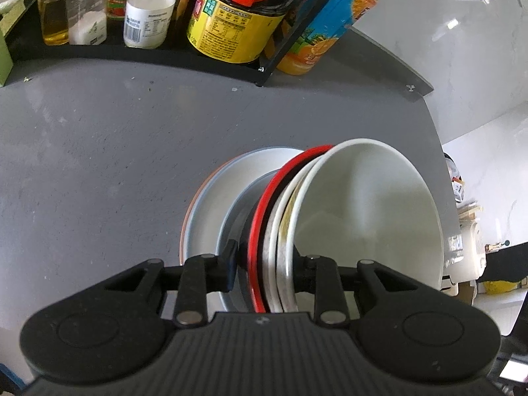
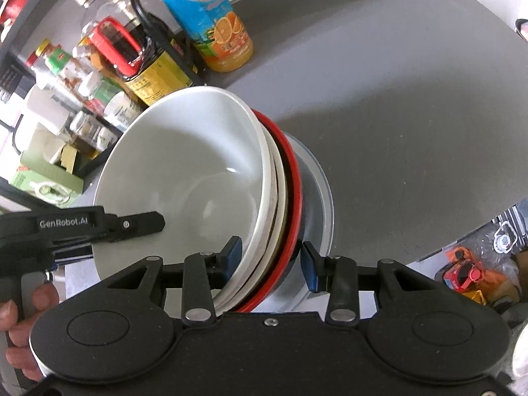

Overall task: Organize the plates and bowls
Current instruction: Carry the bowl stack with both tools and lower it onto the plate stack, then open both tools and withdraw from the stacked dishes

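Observation:
A stack of nested bowls is tipped up on edge: a large white bowl on the open side, thinner white rims behind it, and a red-rimmed black bowl at the back. The stack leans over blue-grey plates lying on the grey table. My left gripper is shut across the stacked rims. My right gripper clamps the same rims from another side. In the right wrist view one left-gripper finger reaches inside the white bowl, with a hand on its handle.
A black rack with sauce and oil bottles lines the back of the table. An orange juice bottle stands beside it. Bare grey tabletop surrounds the plates; the table edge is close on the right.

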`<state>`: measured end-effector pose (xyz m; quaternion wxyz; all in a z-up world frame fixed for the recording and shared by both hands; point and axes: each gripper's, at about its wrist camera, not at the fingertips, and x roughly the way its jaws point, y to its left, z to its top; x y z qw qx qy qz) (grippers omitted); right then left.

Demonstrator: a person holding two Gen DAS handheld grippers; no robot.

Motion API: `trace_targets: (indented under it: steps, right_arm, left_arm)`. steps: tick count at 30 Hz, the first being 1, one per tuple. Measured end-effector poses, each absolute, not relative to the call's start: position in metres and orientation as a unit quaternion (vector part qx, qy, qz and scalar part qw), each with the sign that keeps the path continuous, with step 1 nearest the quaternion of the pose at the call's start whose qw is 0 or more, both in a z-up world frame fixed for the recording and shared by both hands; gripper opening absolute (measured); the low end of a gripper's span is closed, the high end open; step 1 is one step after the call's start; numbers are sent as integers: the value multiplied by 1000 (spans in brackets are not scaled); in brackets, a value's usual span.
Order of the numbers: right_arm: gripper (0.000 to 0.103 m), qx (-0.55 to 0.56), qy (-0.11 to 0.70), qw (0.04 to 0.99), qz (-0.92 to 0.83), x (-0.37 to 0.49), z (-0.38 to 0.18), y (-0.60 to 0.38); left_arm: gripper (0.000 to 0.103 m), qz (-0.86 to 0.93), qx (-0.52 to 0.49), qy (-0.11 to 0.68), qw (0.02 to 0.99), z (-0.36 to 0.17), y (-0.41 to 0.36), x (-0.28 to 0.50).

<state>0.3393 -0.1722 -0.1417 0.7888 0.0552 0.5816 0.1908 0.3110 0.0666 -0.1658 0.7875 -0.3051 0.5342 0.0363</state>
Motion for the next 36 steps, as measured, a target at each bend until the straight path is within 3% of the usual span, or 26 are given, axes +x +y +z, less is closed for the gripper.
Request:
trace_targets:
  steps: [7,11,23,26,31,36]
  right_arm:
    - [43,57,577,794,182,335,-142,-167]
    - [44,59,570,801,172,333,-138,-166]
    - [77,40,497,850,172,320,-89,-183]
    - [82,40,476,860,180,314,-77,-197]
    - [98,49,451,872,185,301,-58,-228]
    - [103,44,431,880,196,284,-38,-261]
  left_arm:
    - [29,21,-289,533,795,-163,65,310]
    - [40,3,-285,531,798,-159,67,311]
    - [78,16,-245,480,842,-118,56,305]
    - [84,25,-239,471,849,-105,48,302]
    - [90,39,-217,456,862,-83,27,286]
    - [94,52,-211,437,873,-57,5,259]
